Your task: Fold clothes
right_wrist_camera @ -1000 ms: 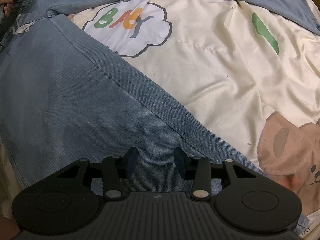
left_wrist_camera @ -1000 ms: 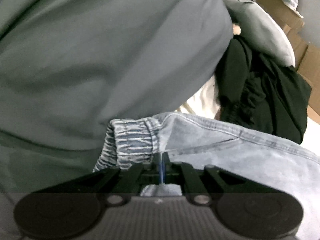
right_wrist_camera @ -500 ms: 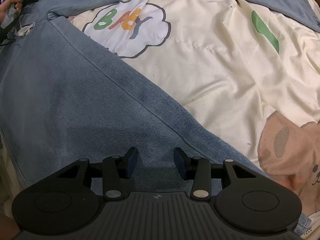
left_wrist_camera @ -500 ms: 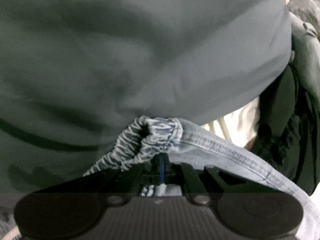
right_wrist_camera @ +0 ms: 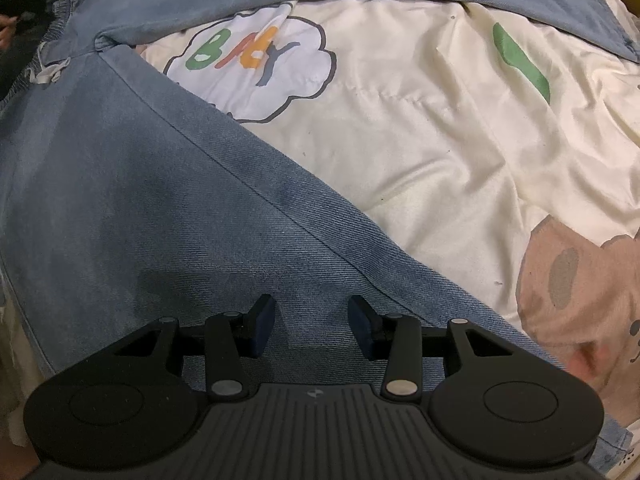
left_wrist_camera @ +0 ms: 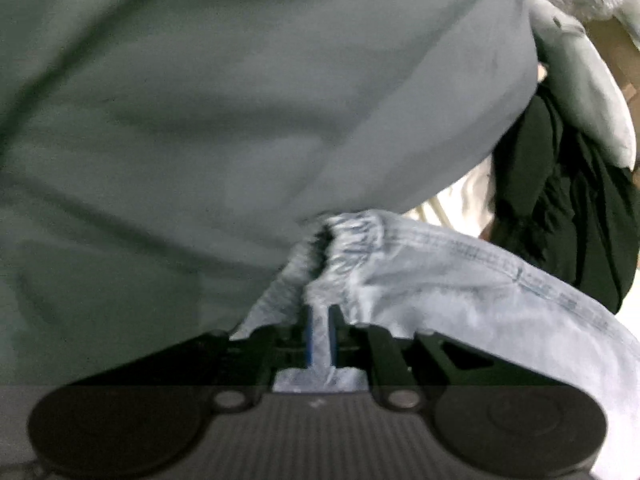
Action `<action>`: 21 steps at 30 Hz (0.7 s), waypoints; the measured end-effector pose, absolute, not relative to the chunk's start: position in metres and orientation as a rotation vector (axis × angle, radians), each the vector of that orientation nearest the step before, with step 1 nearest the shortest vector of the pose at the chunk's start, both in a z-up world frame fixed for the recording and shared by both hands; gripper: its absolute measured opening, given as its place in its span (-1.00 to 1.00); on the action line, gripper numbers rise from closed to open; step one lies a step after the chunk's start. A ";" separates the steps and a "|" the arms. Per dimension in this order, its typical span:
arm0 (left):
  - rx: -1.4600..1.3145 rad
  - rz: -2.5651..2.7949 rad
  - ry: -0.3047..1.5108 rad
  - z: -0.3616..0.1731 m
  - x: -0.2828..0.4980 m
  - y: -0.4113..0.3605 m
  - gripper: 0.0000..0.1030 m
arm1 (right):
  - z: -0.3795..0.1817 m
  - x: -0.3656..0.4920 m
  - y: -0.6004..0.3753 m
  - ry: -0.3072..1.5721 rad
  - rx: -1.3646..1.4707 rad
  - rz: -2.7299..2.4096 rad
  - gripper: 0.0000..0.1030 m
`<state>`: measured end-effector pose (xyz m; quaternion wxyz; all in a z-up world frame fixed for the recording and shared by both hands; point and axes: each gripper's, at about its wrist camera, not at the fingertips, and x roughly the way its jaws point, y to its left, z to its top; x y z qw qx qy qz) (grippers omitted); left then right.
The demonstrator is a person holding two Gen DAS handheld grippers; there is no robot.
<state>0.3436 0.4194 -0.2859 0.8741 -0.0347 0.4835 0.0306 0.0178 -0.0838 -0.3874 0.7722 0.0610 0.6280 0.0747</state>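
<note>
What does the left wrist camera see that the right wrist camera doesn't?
Only the left wrist view shows a big grey-green garment, a black garment and the left gripper, jaws opening with the jeans' waistband between them. Only the right wrist view shows the cartoon bedsheet, the drawstring and the right gripper, open over denim. Both show the jeans.

Cream cartoon-print bedsheet (right_wrist_camera: 420,152) with a "BABY" cloud (right_wrist_camera: 256,68); cardboard box (left_wrist_camera: 614,56) at upper right
</note>
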 end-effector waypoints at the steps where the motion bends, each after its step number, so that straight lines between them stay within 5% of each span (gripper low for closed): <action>1: -0.072 0.072 1.016 -0.279 0.339 0.421 -0.82 | -0.387 0.015 -0.086 1.356 0.136 0.162 -0.06; 13: -0.035 0.036 1.043 -0.178 0.245 0.433 -0.52 | -0.381 0.018 -0.107 1.387 0.246 0.117 -0.06; 16: -0.039 0.021 1.030 -0.147 0.220 0.432 -0.38 | -0.377 0.023 -0.123 1.411 0.324 0.086 -0.37; 21: 0.002 -0.027 1.021 -0.107 0.178 0.422 -0.26 | -0.347 0.026 -0.136 1.349 0.326 0.033 -0.39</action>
